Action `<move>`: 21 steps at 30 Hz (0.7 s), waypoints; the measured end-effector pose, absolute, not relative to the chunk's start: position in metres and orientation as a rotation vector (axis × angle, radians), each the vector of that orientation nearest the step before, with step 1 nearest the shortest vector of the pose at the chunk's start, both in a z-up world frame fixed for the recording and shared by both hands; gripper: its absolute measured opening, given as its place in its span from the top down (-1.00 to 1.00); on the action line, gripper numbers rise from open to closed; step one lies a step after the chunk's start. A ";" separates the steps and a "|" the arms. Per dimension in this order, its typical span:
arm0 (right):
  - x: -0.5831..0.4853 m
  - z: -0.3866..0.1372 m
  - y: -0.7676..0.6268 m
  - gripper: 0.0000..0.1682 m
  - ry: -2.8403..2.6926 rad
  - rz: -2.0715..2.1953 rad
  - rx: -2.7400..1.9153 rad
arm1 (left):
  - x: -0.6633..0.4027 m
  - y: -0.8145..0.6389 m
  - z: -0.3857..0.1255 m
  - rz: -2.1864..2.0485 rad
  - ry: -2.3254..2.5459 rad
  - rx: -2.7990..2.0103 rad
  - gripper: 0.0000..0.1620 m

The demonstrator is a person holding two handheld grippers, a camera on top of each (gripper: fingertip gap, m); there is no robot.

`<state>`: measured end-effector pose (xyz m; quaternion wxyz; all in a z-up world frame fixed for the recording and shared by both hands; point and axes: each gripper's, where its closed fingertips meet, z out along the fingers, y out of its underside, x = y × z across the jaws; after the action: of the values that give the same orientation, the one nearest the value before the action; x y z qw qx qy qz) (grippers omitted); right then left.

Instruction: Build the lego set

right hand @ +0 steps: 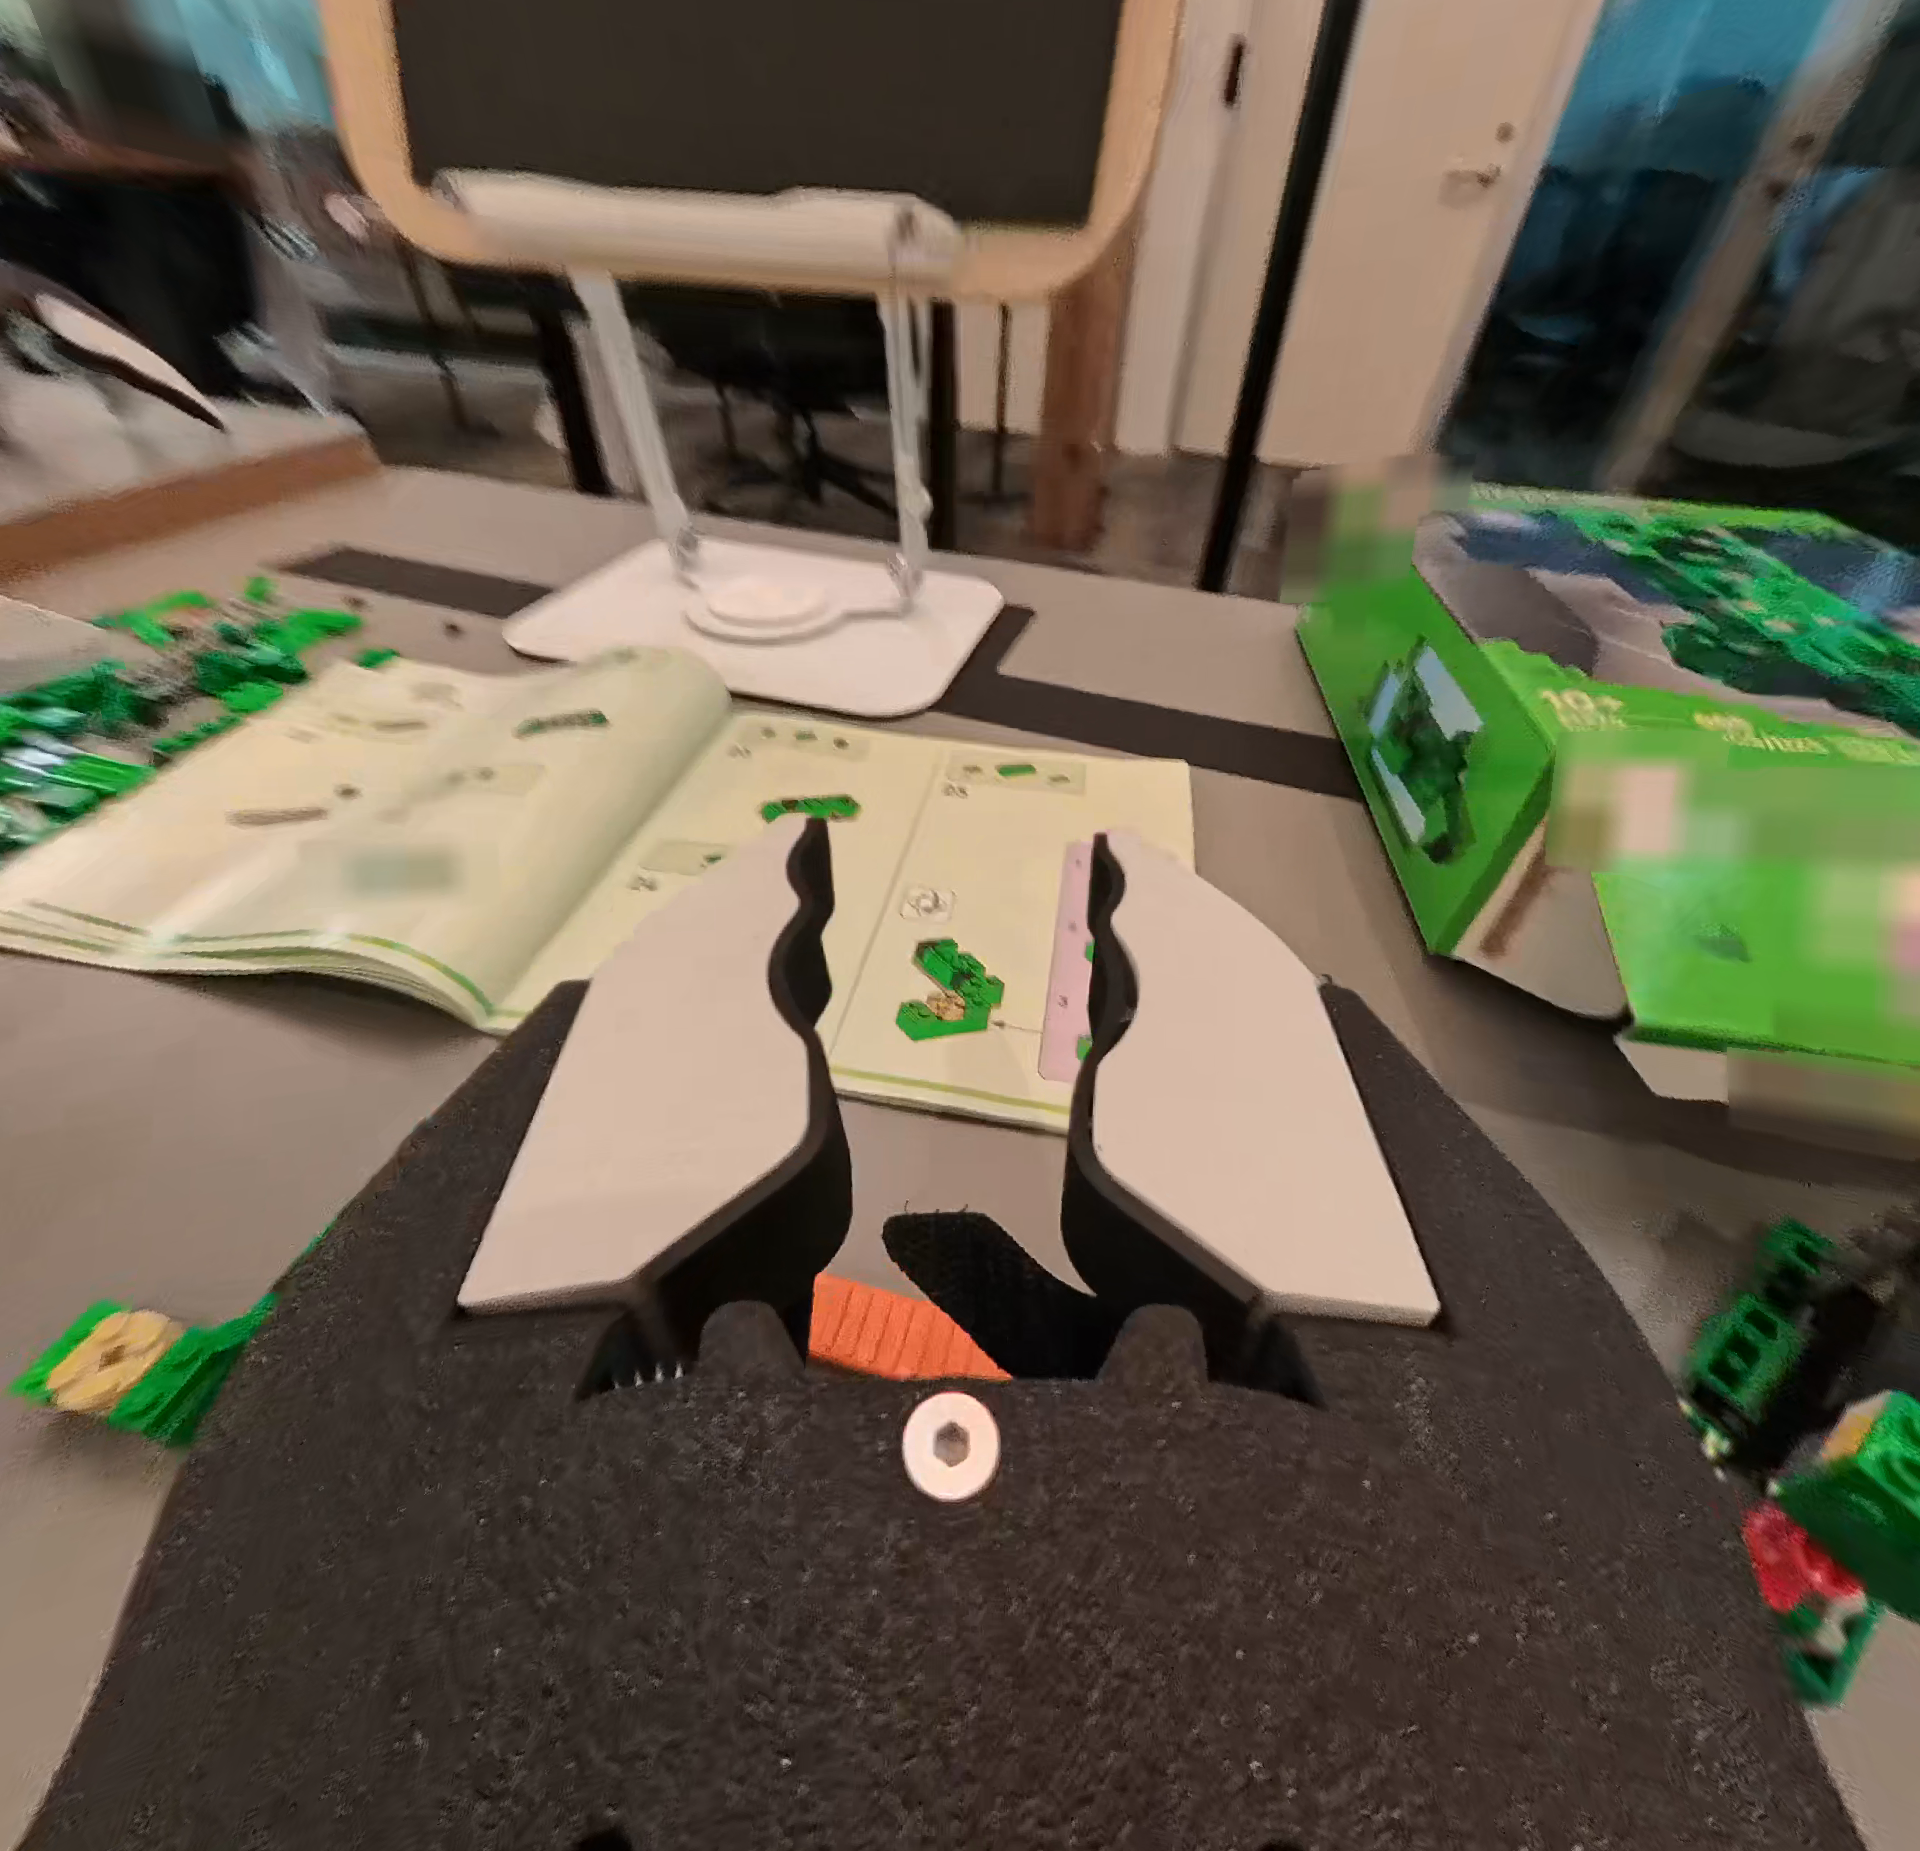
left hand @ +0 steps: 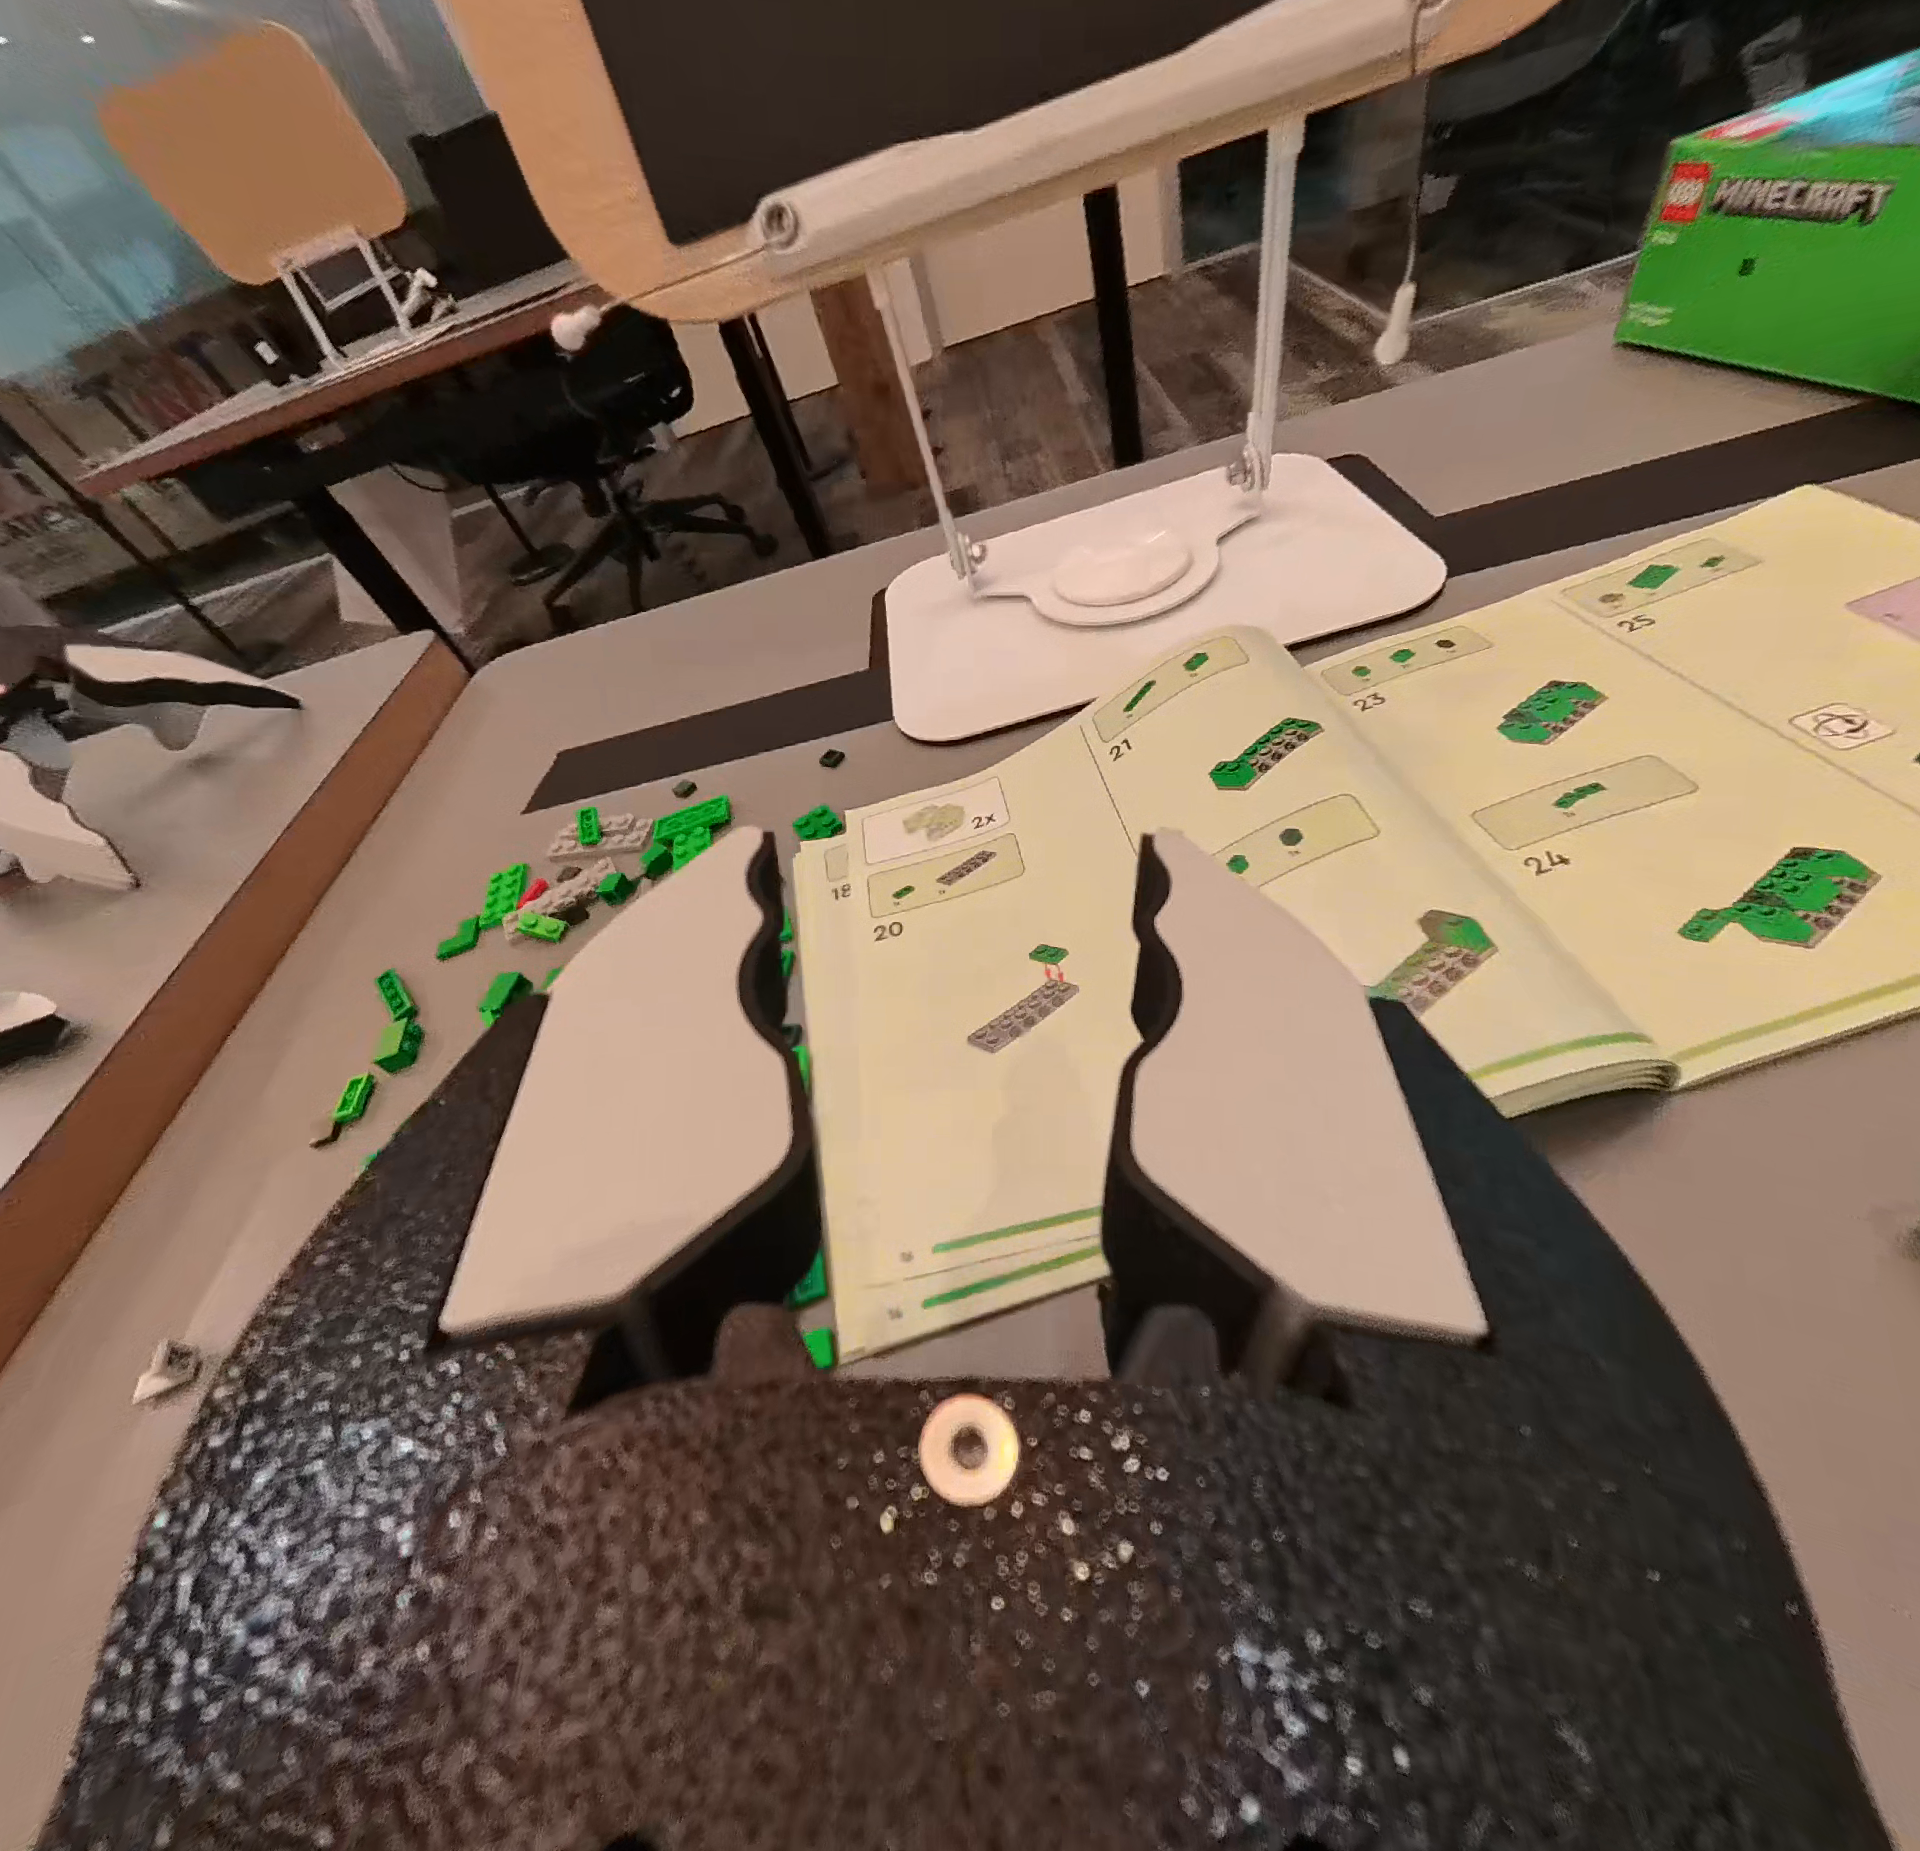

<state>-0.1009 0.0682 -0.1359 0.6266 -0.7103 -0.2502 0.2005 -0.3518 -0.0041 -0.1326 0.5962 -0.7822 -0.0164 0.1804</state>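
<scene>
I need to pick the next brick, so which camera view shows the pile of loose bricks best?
The left wrist view: the loose bricks lie sharp on the table, left of the open instruction booklet, so single green and grey pieces can be told apart. The right wrist view shows them only as a blurred green patch at its left edge.

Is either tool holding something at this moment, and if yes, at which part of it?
Nothing is held. The left tool is open above the instruction booklet, and the right tool is open too, with only booklet pages showing in each gap.
</scene>
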 end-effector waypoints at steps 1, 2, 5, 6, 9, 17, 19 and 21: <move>-0.096 -0.131 0.067 0.45 -0.572 0.484 -1.597 | -0.354 -0.005 -0.132 0.415 -0.024 -1.809 0.19; -0.088 -0.129 0.068 0.45 -0.561 0.470 -1.584 | -0.354 -0.007 -0.133 0.410 -0.009 -1.805 0.18; -0.069 -0.130 0.069 0.46 -0.582 0.428 -1.576 | -0.331 -0.006 -0.140 0.185 0.058 -1.817 0.18; -0.065 -0.132 0.069 0.48 -0.593 0.426 -1.584 | -0.323 -0.006 -0.141 0.096 0.054 -1.822 0.18; -0.055 -0.141 0.069 0.49 -0.602 0.436 -1.627 | -0.315 -0.011 -0.143 0.039 0.058 -1.819 0.23; -0.028 -0.144 0.078 0.61 -0.585 0.425 -1.590 | -0.262 -0.012 -0.155 -0.228 0.214 -1.816 0.48; -0.027 -0.137 0.077 0.67 -0.566 0.462 -1.533 | -0.247 -0.014 -0.152 -0.359 0.227 -1.795 0.44; -0.026 -0.135 0.076 0.67 -0.557 0.479 -1.517 | -0.243 -0.013 -0.154 -0.339 0.248 -1.790 0.43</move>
<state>-0.0264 0.0765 -0.1353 0.6654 -0.6718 -0.2468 0.2122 -0.2433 -0.0134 -0.1544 0.6064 -0.7741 0.1071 -0.1468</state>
